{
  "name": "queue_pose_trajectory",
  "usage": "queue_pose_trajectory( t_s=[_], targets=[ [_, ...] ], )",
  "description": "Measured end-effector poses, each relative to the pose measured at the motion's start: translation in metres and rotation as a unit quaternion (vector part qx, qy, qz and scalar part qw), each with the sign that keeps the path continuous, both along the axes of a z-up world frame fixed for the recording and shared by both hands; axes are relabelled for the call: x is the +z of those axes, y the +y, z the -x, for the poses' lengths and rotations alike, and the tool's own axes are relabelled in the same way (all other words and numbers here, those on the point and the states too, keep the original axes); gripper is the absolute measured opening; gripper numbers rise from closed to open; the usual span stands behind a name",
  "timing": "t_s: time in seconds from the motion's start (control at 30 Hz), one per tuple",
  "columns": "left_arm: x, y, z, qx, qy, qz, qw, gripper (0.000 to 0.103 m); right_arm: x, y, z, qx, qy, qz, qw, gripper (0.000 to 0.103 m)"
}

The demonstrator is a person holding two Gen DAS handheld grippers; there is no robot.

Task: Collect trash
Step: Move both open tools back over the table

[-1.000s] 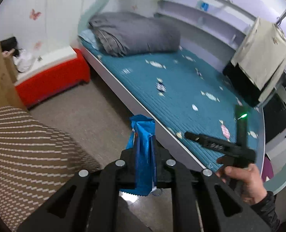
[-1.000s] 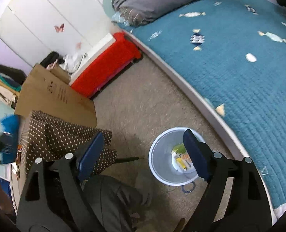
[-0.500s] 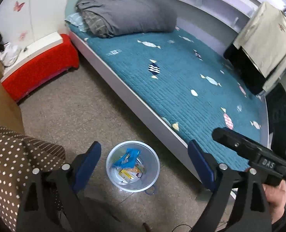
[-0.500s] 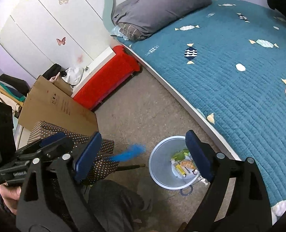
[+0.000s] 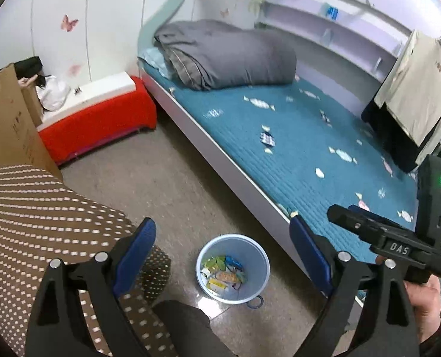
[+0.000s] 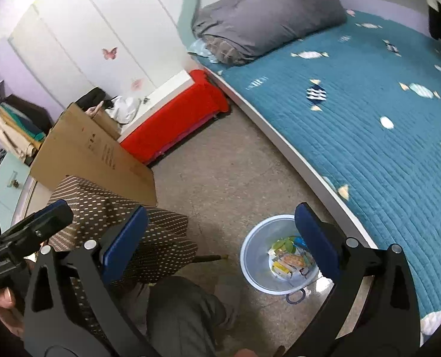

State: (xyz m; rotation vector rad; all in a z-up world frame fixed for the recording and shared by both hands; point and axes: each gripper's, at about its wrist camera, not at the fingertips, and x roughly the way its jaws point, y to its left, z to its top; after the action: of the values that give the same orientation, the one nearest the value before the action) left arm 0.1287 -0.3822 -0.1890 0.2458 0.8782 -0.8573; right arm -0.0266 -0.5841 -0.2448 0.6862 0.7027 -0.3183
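Two grippers are in view, and both stand wide apart with nothing between the pads. The left gripper fills the lower part of the left wrist view; its jaws opened within the last second and hold no item. The right gripper fills the lower part of the right wrist view; its jaws have just been opening further, and the gap between them is likewise bare.

The bin, a pale blue round pail, stands on the floor at lower centre of the left wrist view, seen through the gap between the left gripper's fingers, nearer the right-hand one. It is below the gripper and apart from it. In the right wrist view the bin sits at lower right of centre, and the right-hand finger overlaps its rim in the frame.

The trash lies inside the bin: several wrappers in green, yellow, orange and blue. The blue wrapper lies at the upper right of the pile. No wrapper touches either gripper.

The bin stands near the edge of the bed, which runs from upper centre to right. A dotted brown cloth fills the lower left. The right hand shows at lower right of the left wrist view.
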Motion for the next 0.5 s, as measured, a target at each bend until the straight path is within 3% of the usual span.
queue_pose_trajectory(
  t_s=[0.5],
  targets=[
    [0.063,0.089,0.004,0.051,-0.044,0.056,0.9962,0.091,0.071,0.07,-0.037,0.077,-0.041,0.055,0.995,0.097]
  ],
)
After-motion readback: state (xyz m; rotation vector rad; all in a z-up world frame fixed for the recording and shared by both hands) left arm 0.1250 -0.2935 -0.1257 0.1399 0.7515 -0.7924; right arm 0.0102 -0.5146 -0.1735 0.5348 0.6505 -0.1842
